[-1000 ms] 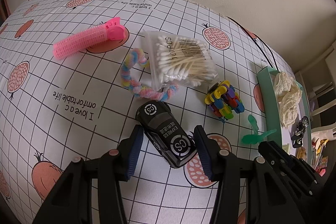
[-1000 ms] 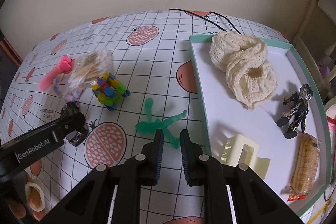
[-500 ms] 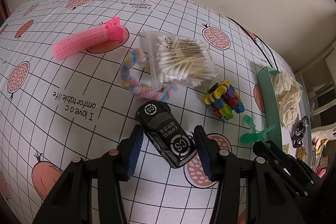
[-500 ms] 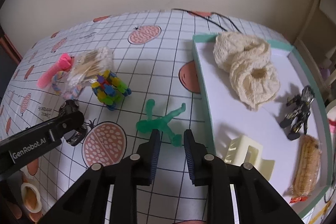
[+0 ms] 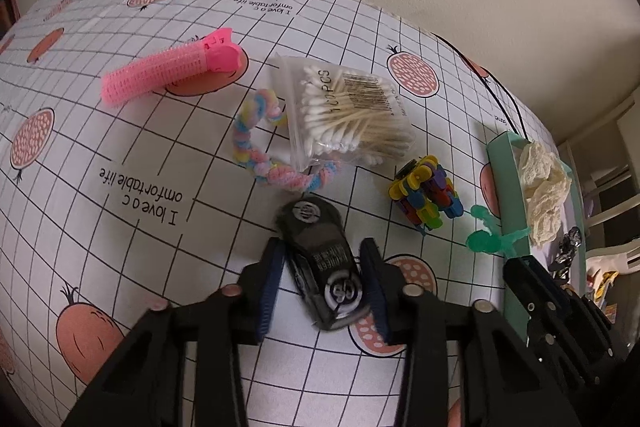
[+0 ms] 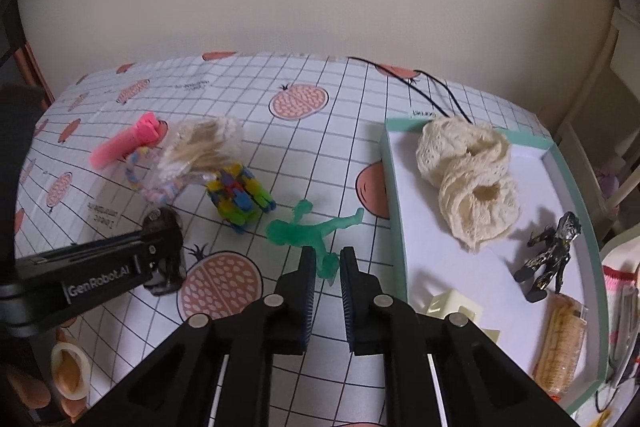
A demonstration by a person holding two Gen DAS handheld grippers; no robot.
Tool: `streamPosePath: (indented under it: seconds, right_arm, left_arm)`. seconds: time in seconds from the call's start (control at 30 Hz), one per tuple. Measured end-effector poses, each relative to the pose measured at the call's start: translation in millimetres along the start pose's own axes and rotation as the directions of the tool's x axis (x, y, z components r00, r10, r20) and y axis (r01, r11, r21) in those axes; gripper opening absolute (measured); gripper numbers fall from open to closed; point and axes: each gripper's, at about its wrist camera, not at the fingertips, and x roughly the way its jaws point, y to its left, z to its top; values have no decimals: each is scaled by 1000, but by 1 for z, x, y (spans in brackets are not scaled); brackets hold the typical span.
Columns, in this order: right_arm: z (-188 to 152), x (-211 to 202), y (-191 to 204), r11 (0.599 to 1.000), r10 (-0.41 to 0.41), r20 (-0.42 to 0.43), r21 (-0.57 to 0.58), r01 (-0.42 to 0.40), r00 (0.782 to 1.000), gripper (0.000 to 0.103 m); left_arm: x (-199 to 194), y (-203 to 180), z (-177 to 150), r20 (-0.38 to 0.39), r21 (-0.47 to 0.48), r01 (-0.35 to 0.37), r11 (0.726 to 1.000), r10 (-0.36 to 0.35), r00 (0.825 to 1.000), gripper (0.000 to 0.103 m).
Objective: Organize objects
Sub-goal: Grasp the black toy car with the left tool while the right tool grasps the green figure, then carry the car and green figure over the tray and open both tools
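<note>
Straddling the black toy car (image 5: 320, 263) with white lettering on its roof, the left gripper (image 5: 324, 291) has its blue-padded jaws part-way open: the left pad looks to be at the car's side and the right one just beside it, but whether they pinch yet I cannot tell. A good grip, I judge, would press evenly on both flanks of the car at its middle, so it does not swivel when lifted clear of the checked tablecloth (image 5: 120, 227).

The right gripper (image 6: 325, 269) is narrowly open, its tips either side of one leg of the translucent green plastic figure (image 6: 308, 231), which lies flat just beside the tray wall. It holds nothing that I can confirm. The limb is thin and likely slippery, so closing low and squarely on it would seem safer than catching the foot's end.

Beyond the car lie the multicoloured block toy (image 5: 426, 193), the pastel twisted fuzzy loop (image 5: 260, 155) partly under the clear bag of cotton swabs (image 5: 348, 115), and farthest, the pink hair roller clip (image 5: 168, 71).

The one container is the shallow mint-green tray (image 6: 394, 187) with a white floor. Nearest in it sit a cream plastic hair claw (image 6: 456, 307) and a wrapped biscuit snack (image 6: 560, 343); further back stands a small black-and-gold action figure (image 6: 552, 255), leaning somewhat, and at the far end lies a bunched cream lace scrunchie (image 6: 468, 183).
</note>
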Motion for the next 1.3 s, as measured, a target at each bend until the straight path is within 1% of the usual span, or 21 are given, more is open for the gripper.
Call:
streamPosePath:
  seconds: [0.1,0.27,0.43,0.53,0.67,0.87,1.03,1.3]
  right_arm:
    - [2,-4,-5,1000,13,8,20,-13,1000,13]
    - [6,-11,-13,998,29,26,47,-30,999,13]
    - [12,-28,-23,995,49,74,78,-55,996,13]
    - [17,-40,-32,994,51,106,96,-61,993,13]
    - [19,-55,-51,989,46,135,132,-64,990,13]
    - [16,-65,-89,977,34,149,205,-64,988,13]
    - [8,-73,-119,967,11,154,251,-50,988,13]
    - [-6,-77,-161,954,-32,136,299,-10,990,13]
  left_arm:
    - [0,1,0,3,3,-5,1000,5,1000,39]
    - [-8,2,2,21,-12,15,1000,-15,1000,39]
    - [-26,-3,7,62,-30,69,997,-67,996,39]
    - [-38,-8,10,88,-21,93,995,-91,992,39]
    - [-54,-28,10,121,18,127,992,-128,984,39]
    - [-65,-62,4,133,77,167,983,-176,975,39]
    - [-63,-92,-3,115,122,198,973,-212,971,39]
    - [-58,-138,-25,65,193,245,950,-261,963,39]
